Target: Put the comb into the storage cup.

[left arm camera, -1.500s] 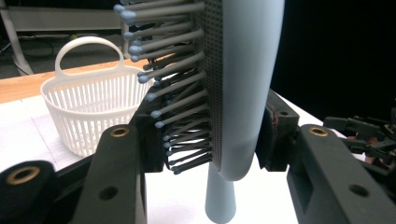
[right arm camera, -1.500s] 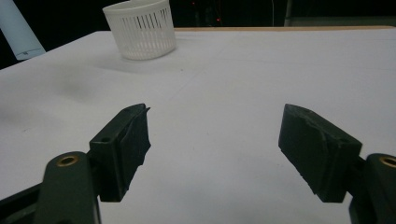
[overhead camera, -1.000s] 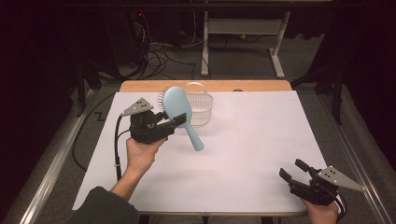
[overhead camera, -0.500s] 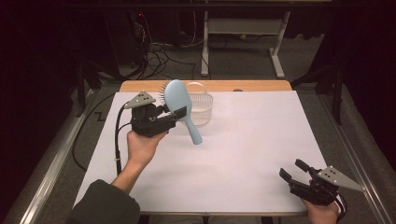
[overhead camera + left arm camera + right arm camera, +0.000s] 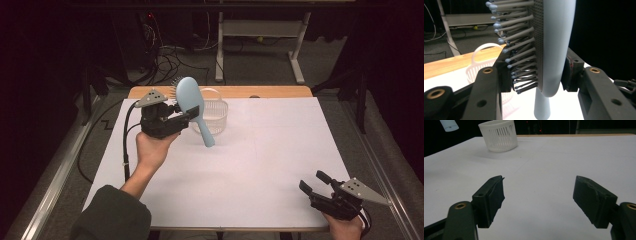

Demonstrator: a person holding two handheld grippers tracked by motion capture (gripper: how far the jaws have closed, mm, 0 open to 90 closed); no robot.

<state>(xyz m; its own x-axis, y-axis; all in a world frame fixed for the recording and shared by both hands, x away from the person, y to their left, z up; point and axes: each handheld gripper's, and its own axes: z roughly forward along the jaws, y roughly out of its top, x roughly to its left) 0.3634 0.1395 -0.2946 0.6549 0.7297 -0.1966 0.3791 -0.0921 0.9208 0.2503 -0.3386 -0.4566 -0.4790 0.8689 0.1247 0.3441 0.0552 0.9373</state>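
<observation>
A light blue hairbrush [image 5: 191, 100] hangs above the table's left part, head up and handle slanting down to the right. My left gripper [image 5: 179, 117] is shut on the lower part of its head. In the left gripper view the pads clamp the brush [image 5: 556, 50] from both sides, one against the bristles, one on the smooth back. A white slotted basket [image 5: 216, 116] stands just behind and to the right of the brush. My right gripper [image 5: 311, 181] rests open near the front right corner, with nothing between its jaws [image 5: 539, 197].
A white sheet [image 5: 270, 150] covers the table, and a wooden strip [image 5: 260, 92] shows at the far edge. In the right gripper view the basket [image 5: 499, 135] stands far off at the upper left. Cables and a desk frame lie on the floor beyond.
My left hand has lifted the brush a little, and it now sits higher in front of the basket. The right gripper has stayed where it was.
</observation>
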